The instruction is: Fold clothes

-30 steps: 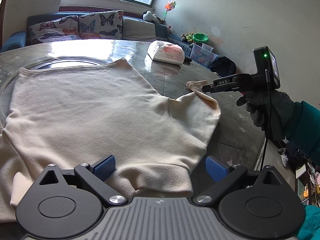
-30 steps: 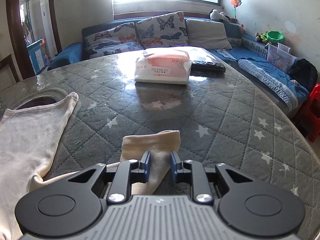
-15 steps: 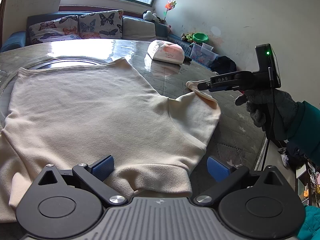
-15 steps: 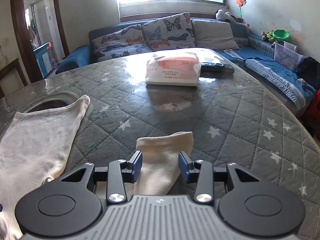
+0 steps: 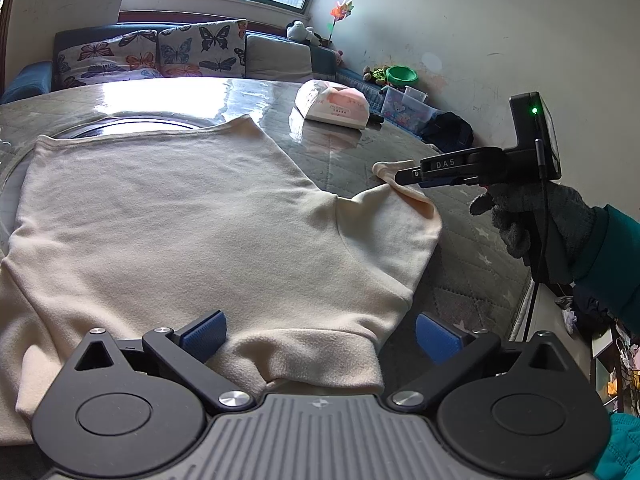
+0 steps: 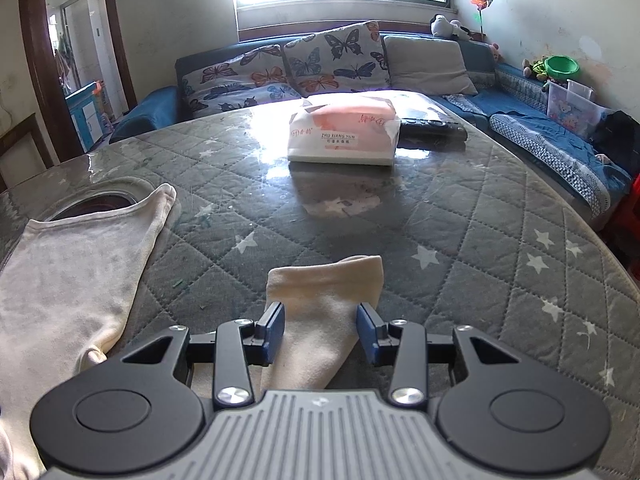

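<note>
the right tongs (image 6: 321, 330) stand partly apart, their blue pads (image 6: 276, 330) flanking the sleeve cuff (image 6: 324, 284) without pressing it; the cloth lies loose between them on the table (image 6: 460, 216). the left tongs (image 5: 320, 334) are spread wide, astride the near collar edge of the cream shirt (image 5: 180, 220), gripping nothing.

taking the sleeve cuff as the landmark: the right tongs sit directly over it, the cuff's open end pointing away from them toward the tissue pack (image 6: 342, 134), which is well beyond the cuff. the sleeve's long axis runs from the cuff back under the right tongs and on to the shirt's shoulder. in the left wrist view that same sleeve (image 5: 384, 220) stretches out sideways from the shirt body, with the cuff at its far tip, where the right tongs (image 5: 404, 176) held by a gloved hand (image 5: 528, 216) meet it. the shirt body lies flat on the table, to the left of the cuff and well apart from it, part of it lying over a round inset (image 6: 94, 200) in the table top.

the right hand is plainly the nearer one to the cuff; the left tongs are well away from it, at the shirt's near edge. i judge the coming move to be a fold of this sleeve inward across the body, so what matters is that the cuff must travel along the sleeve's own axis toward the shirt, which needs the right tongs to close on it first.
</note>
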`<state>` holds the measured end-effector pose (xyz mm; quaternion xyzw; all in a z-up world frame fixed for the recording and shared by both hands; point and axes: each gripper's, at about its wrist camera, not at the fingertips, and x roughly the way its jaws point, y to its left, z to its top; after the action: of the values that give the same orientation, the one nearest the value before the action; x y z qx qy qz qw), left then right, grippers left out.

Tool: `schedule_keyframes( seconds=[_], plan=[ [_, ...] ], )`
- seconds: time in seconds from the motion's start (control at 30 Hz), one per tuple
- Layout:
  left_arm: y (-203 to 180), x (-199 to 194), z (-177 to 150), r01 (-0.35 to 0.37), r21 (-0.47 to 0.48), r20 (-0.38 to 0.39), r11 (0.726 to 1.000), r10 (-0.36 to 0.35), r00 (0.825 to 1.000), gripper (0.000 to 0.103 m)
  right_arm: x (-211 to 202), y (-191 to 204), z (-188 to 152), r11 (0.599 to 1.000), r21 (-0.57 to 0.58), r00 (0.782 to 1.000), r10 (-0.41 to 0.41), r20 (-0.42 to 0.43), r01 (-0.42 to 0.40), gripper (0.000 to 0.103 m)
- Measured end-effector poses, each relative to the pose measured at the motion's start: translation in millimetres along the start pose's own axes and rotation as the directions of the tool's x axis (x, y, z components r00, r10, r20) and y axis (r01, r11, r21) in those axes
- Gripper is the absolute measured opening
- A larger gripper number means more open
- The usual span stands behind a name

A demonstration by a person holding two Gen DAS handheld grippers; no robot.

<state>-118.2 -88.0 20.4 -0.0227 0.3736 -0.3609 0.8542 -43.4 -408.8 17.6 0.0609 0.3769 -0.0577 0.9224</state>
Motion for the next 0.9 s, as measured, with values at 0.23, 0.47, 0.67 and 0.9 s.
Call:
schedule_keyframes(
  seconds=[0.23,0.47,0.67,0.9],
  plan=[
    [-0.9,0.9,0.7,-0.004,0.001,-0.003,1.000,0.004,1.000,0.103,3.0,0.0,-3.0,1.000,-0.013,1.000,-0.007,-0.007,0.007,0.040],
    [-1.6,1.4,0.8,-0.007,0.002,-0.005,1.000,0.007,1.000,0.103,3.8,-3.4,-3.4,1.000,-0.006,1.000,-0.013,-0.008,0.012,0.040],
    [-1.7,1.7,0.9,-0.009,0.001,-0.006,1.000,0.009,1.000,0.103,4.6,-4.8,-3.4,1.000,-0.007,1.000,-0.013,-0.008,0.013,0.040],
    [-2.2,2.3,1.1,-0.011,0.001,-0.007,1.000,0.011,1.000,0.103,4.2,-4.3,-2.9,0.999,-0.023,1.000,-0.027,-0.007,0.027,0.040]
  ],
)
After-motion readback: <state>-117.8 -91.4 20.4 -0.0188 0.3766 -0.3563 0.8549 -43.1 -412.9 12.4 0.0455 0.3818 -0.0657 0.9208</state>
